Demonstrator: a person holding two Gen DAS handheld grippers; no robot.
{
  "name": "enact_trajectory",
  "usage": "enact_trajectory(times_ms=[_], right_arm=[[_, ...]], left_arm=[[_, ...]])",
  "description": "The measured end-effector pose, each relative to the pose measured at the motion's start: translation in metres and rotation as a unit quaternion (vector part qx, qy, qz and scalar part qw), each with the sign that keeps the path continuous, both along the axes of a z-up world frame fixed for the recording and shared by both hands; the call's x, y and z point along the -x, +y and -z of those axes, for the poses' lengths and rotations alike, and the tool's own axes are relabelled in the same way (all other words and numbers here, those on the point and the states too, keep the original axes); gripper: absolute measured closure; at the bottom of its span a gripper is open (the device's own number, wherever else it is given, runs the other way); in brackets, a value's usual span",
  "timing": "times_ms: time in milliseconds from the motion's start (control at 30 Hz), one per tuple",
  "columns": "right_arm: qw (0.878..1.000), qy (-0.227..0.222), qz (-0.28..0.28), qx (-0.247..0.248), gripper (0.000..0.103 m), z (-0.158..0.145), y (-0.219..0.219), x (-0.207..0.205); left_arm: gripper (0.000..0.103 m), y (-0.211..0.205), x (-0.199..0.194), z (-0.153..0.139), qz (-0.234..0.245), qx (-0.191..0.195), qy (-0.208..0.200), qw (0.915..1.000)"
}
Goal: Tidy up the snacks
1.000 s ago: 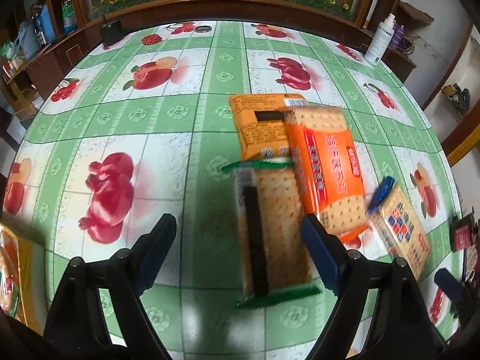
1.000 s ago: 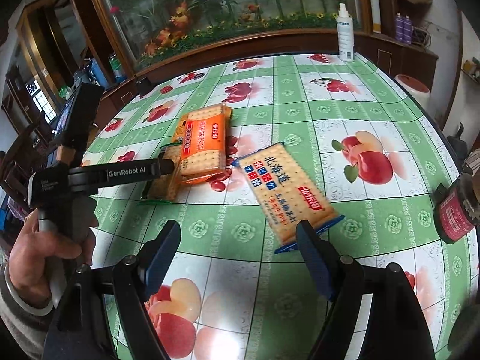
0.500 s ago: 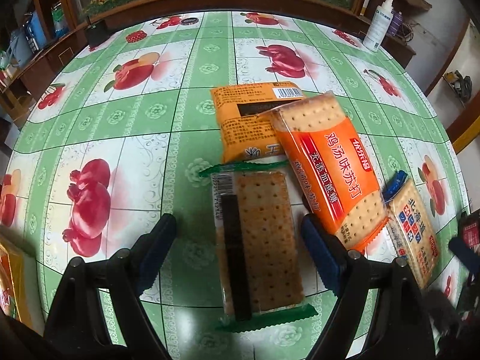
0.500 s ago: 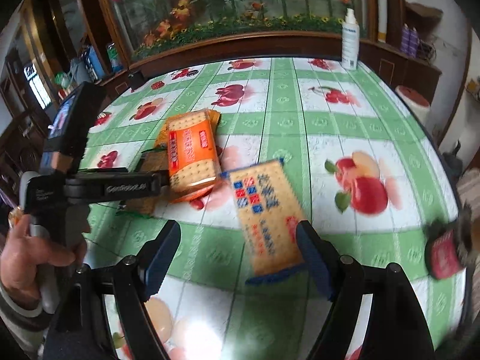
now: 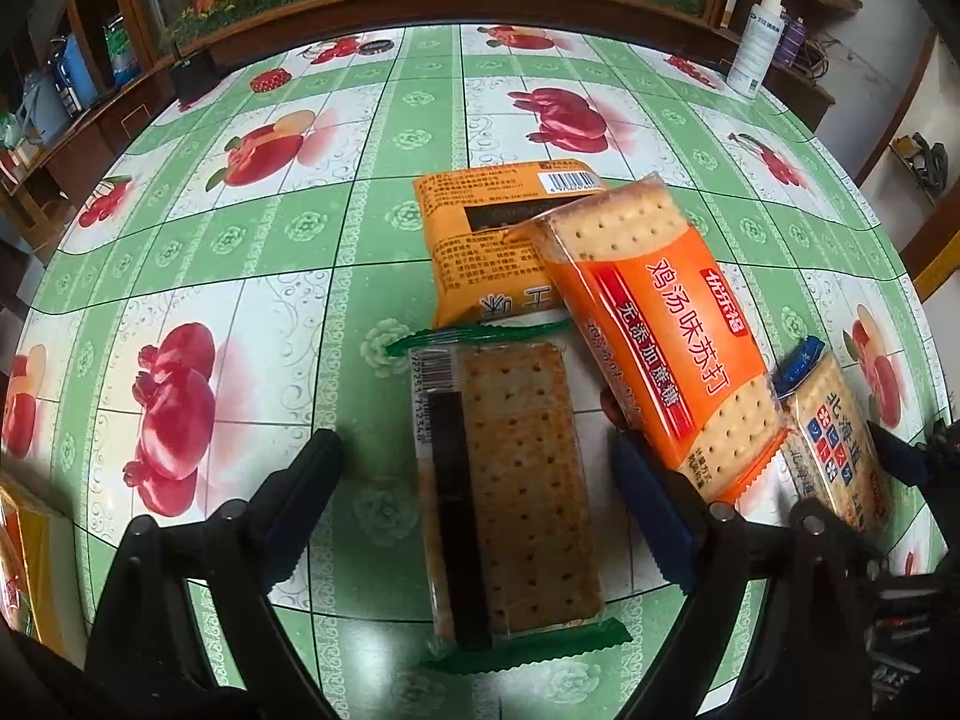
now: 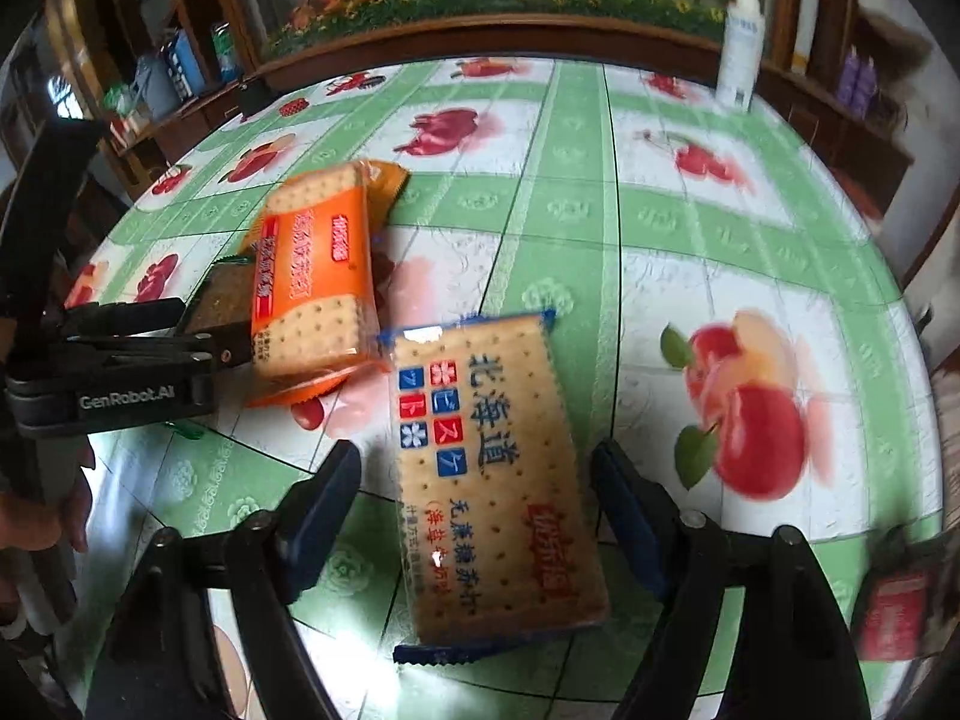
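Cracker packs lie on the fruit-pattern tablecloth (image 5: 336, 276). My left gripper (image 5: 474, 474) is open and straddles a green-edged cracker pack (image 5: 516, 492) lying flat. An orange cracker pack (image 5: 666, 336) leans over a yellow-orange pack (image 5: 480, 228) just beyond. My right gripper (image 6: 474, 492) is open and straddles a blue-edged cracker pack (image 6: 492, 480), which also shows in the left wrist view (image 5: 840, 450). The orange pack (image 6: 318, 282) and my left gripper body (image 6: 120, 372) show at the left of the right wrist view.
A white spray bottle (image 5: 756, 36) stands at the table's far right edge. A small black box (image 5: 192, 75) sits at the far left edge. A red-labelled can (image 6: 894, 606) is at the near right. A yellow pack (image 5: 24, 564) lies at the near left.
Both grippers have moved forward and down over their packs. The green-edged pack now lies between the left jaws and the blue-edged pack between the right jaws.
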State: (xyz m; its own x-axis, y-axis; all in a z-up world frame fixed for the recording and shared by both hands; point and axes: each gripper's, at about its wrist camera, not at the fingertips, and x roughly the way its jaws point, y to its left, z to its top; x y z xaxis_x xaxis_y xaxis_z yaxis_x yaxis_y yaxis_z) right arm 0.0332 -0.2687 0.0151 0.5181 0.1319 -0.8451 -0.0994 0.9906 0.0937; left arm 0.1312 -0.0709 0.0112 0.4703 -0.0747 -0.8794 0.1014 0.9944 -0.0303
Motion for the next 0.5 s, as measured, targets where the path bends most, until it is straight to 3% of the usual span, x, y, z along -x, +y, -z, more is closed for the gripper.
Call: enact_trajectory(times_ms=[67, 100, 167, 200, 500], right_arm=[[1.0, 0.0, -0.003, 0.009, 0.048, -0.002, 0.003, 0.006], [1.0, 0.0, -0.005, 0.006, 0.048, -0.004, 0.005, 0.009], [1.0, -0.002, -0.006, 0.002, 0.048, -0.004, 0.009, 0.018], [1.0, -0.004, -0.005, 0.004, 0.048, -0.004, 0.011, 0.02], [0.999, -0.014, -0.006, -0.043, 0.048, -0.01, 0.027, 0.052]], left_arm=[[0.019, 0.001, 0.003, 0.0, 0.009, 0.001, -0.007, 0.9999], [0.023, 0.002, 0.005, -0.002, 0.011, 0.002, -0.01, 0.9999], [0.048, 0.006, 0.009, -0.005, 0.011, 0.004, -0.013, 0.9998], [0.055, 0.008, 0.013, -0.006, 0.011, 0.001, -0.016, 0.9998], [0.054, 0.034, 0.051, -0.011, 0.009, 0.016, -0.023, 0.9996]])
